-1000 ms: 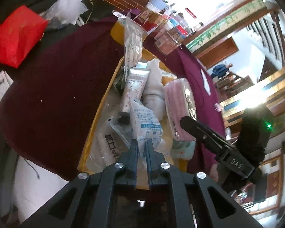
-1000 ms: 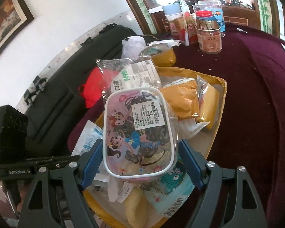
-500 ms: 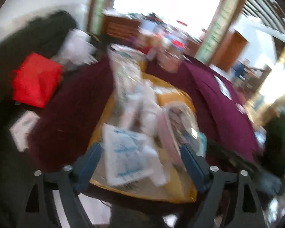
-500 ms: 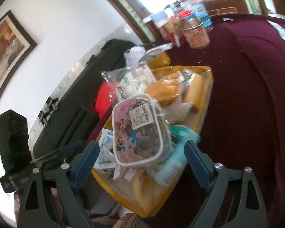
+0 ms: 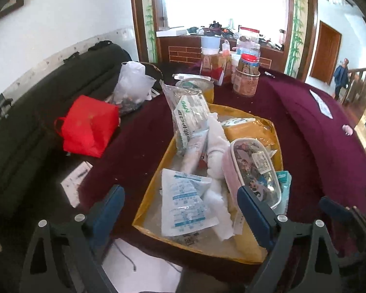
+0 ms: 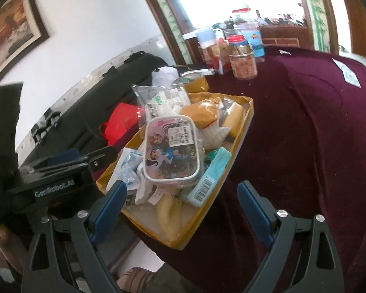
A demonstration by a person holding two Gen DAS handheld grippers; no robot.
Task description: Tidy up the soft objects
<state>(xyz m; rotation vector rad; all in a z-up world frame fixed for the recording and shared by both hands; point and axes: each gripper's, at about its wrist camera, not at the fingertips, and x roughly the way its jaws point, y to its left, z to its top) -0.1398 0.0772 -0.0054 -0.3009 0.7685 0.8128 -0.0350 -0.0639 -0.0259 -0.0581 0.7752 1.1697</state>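
Observation:
A yellow tray (image 5: 151, 190) at the near edge of the maroon table holds a pile of soft packs. In the left wrist view a blue-and-white packet (image 5: 185, 205) lies loose at its front. My left gripper (image 5: 180, 195) hangs above it, its jaws opening and touching nothing. Beside the packet lie a white cloth roll (image 5: 217, 146) and a cartoon-print pouch (image 5: 253, 171). From the right wrist, the pouch (image 6: 173, 151) rests on top of the pile beside a teal pack (image 6: 212, 178). My right gripper (image 6: 181, 193) stands open just short of them, holding nothing.
A red bag (image 5: 87, 127) and a clear plastic bag (image 5: 131, 85) sit left of the tray. Jars and boxes (image 5: 246, 78) crowd the table's far side. Maroon cloth (image 6: 317, 134) stretches to the right. A black sofa (image 5: 36, 102) runs along the left wall.
My left gripper let go of the blue-and-white packet, opened wide and drew back upward. My right gripper widened and backed away from the cartoon pouch, which stays on the pile.

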